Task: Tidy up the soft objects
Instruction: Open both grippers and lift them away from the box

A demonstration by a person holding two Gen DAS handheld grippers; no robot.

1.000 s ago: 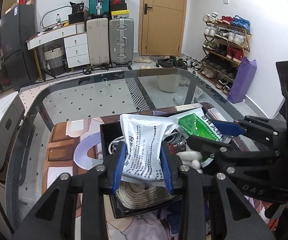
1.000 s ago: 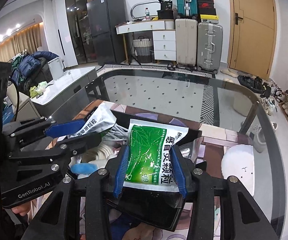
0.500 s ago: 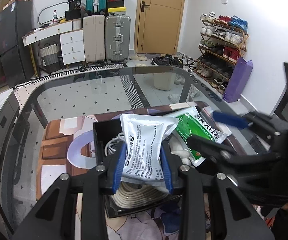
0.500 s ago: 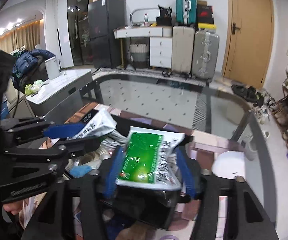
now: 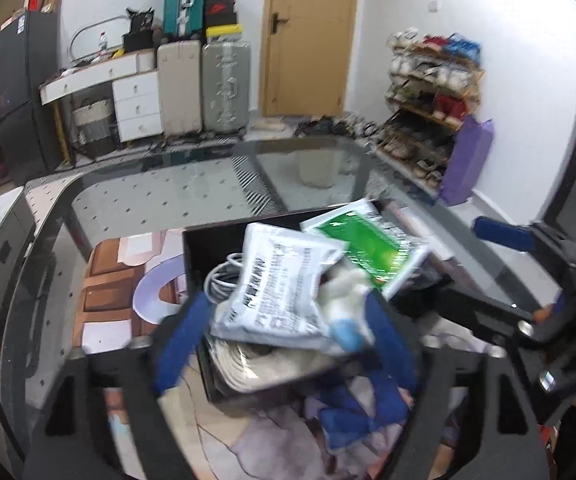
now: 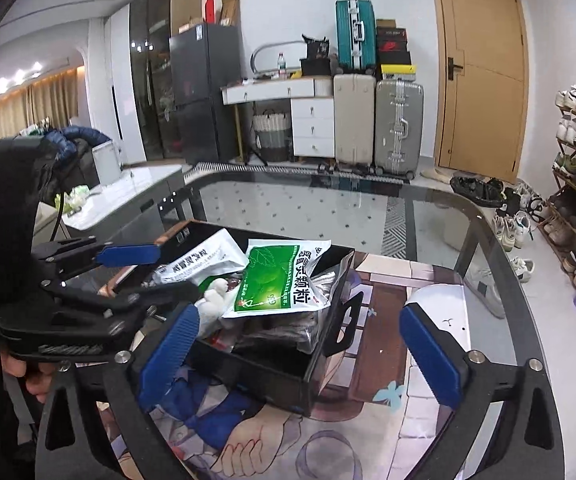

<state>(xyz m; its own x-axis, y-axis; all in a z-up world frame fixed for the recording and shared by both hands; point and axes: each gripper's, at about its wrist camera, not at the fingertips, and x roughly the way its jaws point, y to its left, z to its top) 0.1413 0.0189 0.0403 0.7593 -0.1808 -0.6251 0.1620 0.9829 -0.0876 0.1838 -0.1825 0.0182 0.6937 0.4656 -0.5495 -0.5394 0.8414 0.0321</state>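
Both pouches now lie in the black box, which sits on the printed mat on the glass desk. The white pouch rests on top of the heap just ahead of the left hand-held gripper, between its blue pads but touched by neither as far as the blurred left wrist view shows; the jaws stand spread apart and hold nothing. The green pouch lies tilted on the pile ahead of the right hand-held gripper, whose jaws are also wide apart and empty, one pad to each side of the box's near end.

Below the pouches the box holds a coiled white cable, a cream coil of rope or cord close to the left gripper, a small white plush piece and some clear-wrapped items that are hard to make out.

Judged from this, the step of dropping the two pouches into the box looks finished. What is left seems small: a white rounded soft thing lies on the mat outside the box, to the right of the right gripper's far pad, and probably belongs inside too. The green pouch sits high and slanted over the pile, so it may need pressing down or it could slide off.
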